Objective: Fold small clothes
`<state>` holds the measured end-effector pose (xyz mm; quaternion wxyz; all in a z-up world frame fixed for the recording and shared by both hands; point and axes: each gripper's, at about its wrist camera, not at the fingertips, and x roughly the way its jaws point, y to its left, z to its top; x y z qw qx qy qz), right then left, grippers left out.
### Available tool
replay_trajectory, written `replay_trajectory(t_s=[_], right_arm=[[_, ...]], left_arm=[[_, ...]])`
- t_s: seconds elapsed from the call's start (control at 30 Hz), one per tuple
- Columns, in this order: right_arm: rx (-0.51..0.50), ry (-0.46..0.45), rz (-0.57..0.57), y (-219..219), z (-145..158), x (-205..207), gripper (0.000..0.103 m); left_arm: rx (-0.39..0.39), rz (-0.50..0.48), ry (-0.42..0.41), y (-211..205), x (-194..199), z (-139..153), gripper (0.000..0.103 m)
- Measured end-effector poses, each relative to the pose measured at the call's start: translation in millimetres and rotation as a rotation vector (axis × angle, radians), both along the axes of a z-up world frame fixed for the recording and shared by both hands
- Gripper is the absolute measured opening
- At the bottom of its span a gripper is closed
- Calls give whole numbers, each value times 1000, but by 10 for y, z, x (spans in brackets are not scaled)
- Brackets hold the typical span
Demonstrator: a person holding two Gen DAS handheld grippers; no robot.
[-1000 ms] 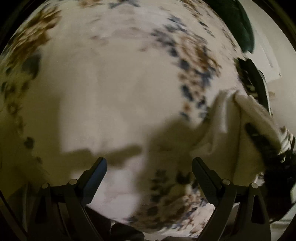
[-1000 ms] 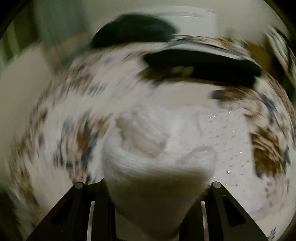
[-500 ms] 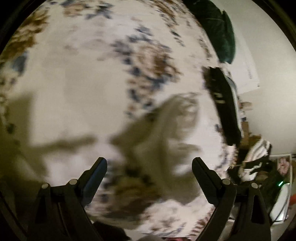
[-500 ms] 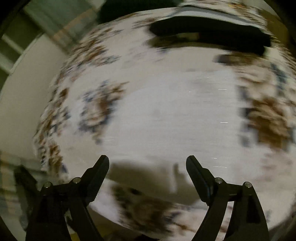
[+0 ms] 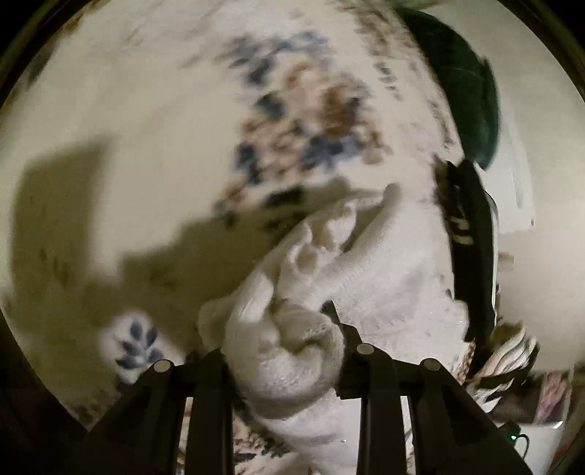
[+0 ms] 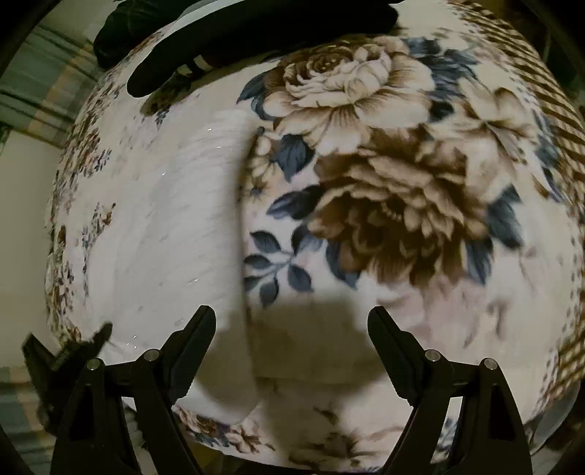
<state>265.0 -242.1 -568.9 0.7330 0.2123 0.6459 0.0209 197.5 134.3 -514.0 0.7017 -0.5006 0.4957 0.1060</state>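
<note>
A small white knit garment (image 5: 384,270) lies on the floral blanket (image 5: 146,128). My left gripper (image 5: 285,347) is shut on a bunched fold of it, lifted a little, while the rest trails to the right. In the right wrist view the garment (image 6: 157,226) lies spread flat on the left of the blanket (image 6: 384,204). My right gripper (image 6: 292,329) is open and empty just above the garment's right edge. The left view is blurred.
A black garment with white stripes (image 5: 471,248) lies along the blanket's far edge and shows in the right wrist view (image 6: 256,33). A dark green cushion (image 5: 464,87) sits behind it. Striped clothes (image 5: 508,350) lie at the right.
My right gripper let go of the white garment, which now lies flat. My left gripper was open and empty; it has shut on a fold of the garment.
</note>
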Motion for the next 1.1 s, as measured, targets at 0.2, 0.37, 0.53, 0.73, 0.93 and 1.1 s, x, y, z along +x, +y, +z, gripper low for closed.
replay_trajectory(t_s=[0.2,0.37,0.53,0.73,0.93,1.1], right_arm=[[214,7,93,-38,-238,475,88],[400,24,159,-15,-561,900,93],[582,62,195,104,-980,1310,93],[652,43,190,328,-1112,1565,63],[618,12,128,351,-1043,1419,22],[617,2,-11,-69,-758,624,22]], left_arm=[[-52,7,-128,-80,-163,190,83],[-165,122,-197,-296,-437,51,90],[-167,168,-192,-379,-268,-301,90],[-157,237,-231,-315,-157,-378,90],[-79,122,-204,-300,17,-247,69],[-11,-178,-200,-241,718,2,69]])
